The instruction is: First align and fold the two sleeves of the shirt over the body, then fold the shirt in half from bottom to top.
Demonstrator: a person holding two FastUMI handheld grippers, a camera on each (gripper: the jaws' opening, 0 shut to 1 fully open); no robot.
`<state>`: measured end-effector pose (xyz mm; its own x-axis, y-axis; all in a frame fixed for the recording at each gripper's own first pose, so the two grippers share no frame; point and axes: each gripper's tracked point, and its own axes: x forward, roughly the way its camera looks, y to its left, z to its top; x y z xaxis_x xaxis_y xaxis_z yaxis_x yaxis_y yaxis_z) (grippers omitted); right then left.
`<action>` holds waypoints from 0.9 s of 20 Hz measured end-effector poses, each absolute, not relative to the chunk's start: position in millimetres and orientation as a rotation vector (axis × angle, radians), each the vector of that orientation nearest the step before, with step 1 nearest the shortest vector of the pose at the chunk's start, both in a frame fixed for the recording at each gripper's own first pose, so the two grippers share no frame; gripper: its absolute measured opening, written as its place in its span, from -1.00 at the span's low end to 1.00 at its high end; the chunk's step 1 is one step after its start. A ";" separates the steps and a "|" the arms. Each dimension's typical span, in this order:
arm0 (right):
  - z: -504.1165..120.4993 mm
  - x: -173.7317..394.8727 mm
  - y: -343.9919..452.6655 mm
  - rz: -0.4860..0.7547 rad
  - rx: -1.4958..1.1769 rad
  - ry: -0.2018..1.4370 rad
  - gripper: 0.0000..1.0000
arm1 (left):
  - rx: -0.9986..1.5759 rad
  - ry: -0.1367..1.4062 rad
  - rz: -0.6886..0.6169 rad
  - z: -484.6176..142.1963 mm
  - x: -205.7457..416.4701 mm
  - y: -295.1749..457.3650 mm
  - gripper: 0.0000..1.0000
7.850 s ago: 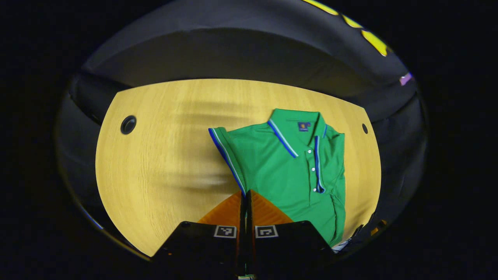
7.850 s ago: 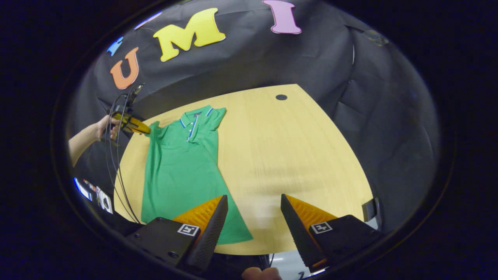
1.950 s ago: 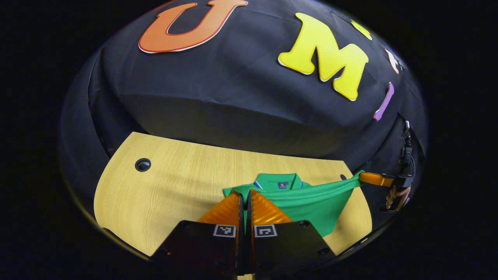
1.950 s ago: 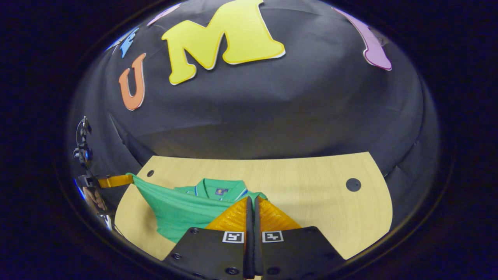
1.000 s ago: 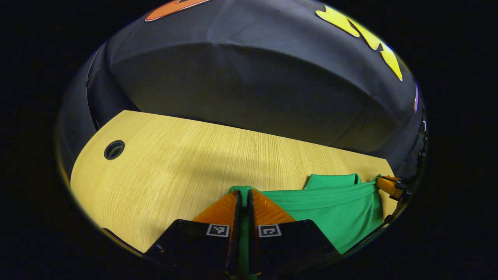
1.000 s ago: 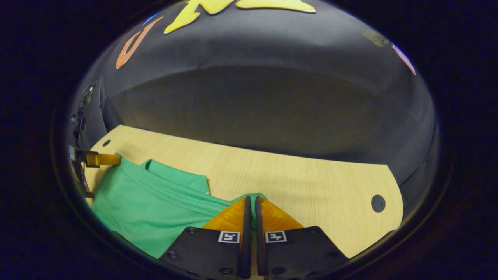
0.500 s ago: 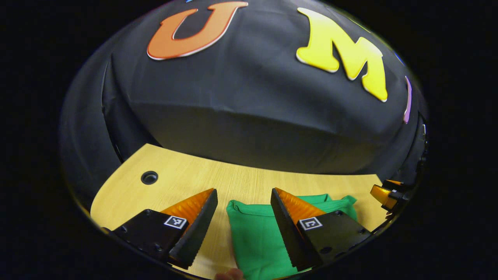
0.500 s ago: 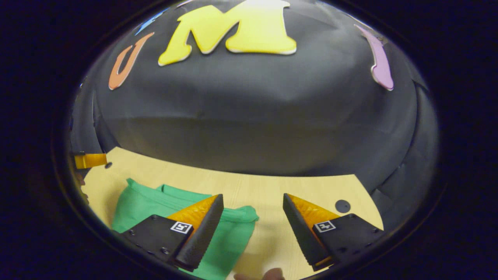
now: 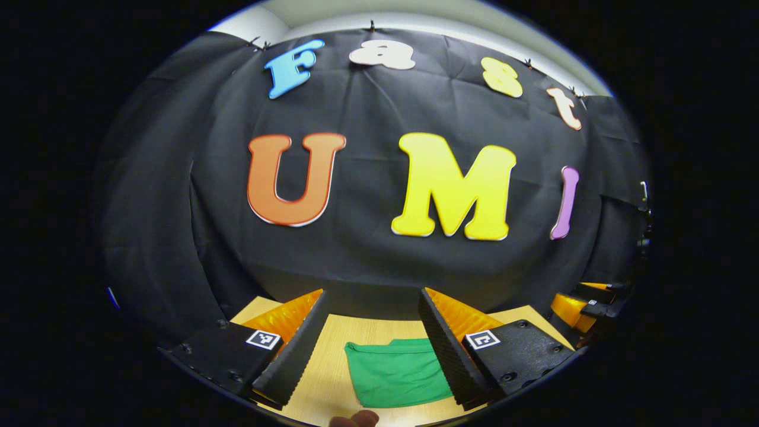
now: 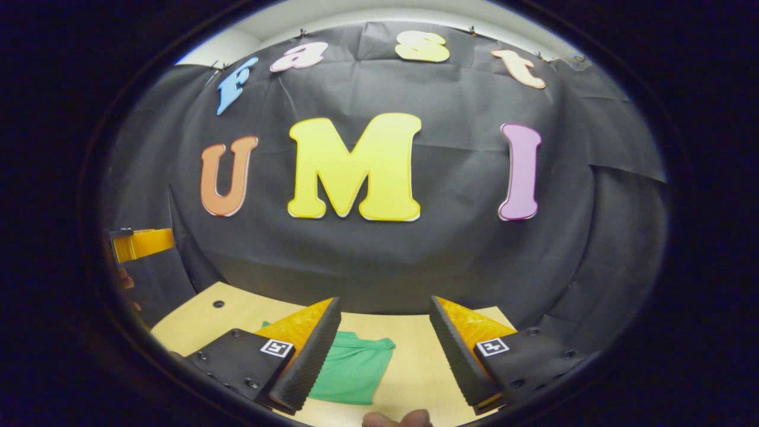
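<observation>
in the left gripper view the left hand-held gripper is nearest, its two fingers spread wide apart with nothing between them, raised above the desk. a fingertip of the person shows at the very bottom edge, mostly cut off. just beyond, between the fingers, the green shirt lies folded into a compact block on the wooden desk, its right part hidden behind the right-side finger. in the right gripper view the right hand-held gripper is likewise open and empty, held above the desk, and the shirt lies to the left of the gap, partly covered by the left-side finger; its far right corner looks a little rumpled. the collar and sleeves cannot be made out in either view. a fingertip also peeks in at the bottom of this view. this view shows a small round hole in the desk towards the far left, which the left gripper view does not. each view catches the other hand-held gripper at its side edge: the right one at the far right of the left gripper view, the left one at the far left of the right gripper view, both cut off so their openings are hard to judge there. beyond the desk hangs the black cloth wall, and above it a strip of pale wall.
</observation>
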<state>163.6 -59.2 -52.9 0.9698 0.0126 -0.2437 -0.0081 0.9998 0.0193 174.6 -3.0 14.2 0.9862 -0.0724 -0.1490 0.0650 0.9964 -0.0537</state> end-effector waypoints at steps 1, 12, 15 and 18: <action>-39.5 142.4 -57.9 0.011 0.017 0.230 0.91 | -0.019 0.099 -0.063 33.4 156.5 -3.8 0.94; -10.8 -22.2 -65.5 -0.076 -0.056 0.064 0.90 | -0.038 0.067 -0.003 31.3 6.5 2.0 0.77; -22.8 -39.3 -58.7 -0.066 -0.060 0.091 0.80 | -0.012 0.068 -0.002 26.1 2.8 6.4 0.94; -22.9 -44.6 -50.6 -0.055 -0.043 0.096 0.80 | -0.007 0.079 -0.012 23.2 0.9 1.9 0.94</action>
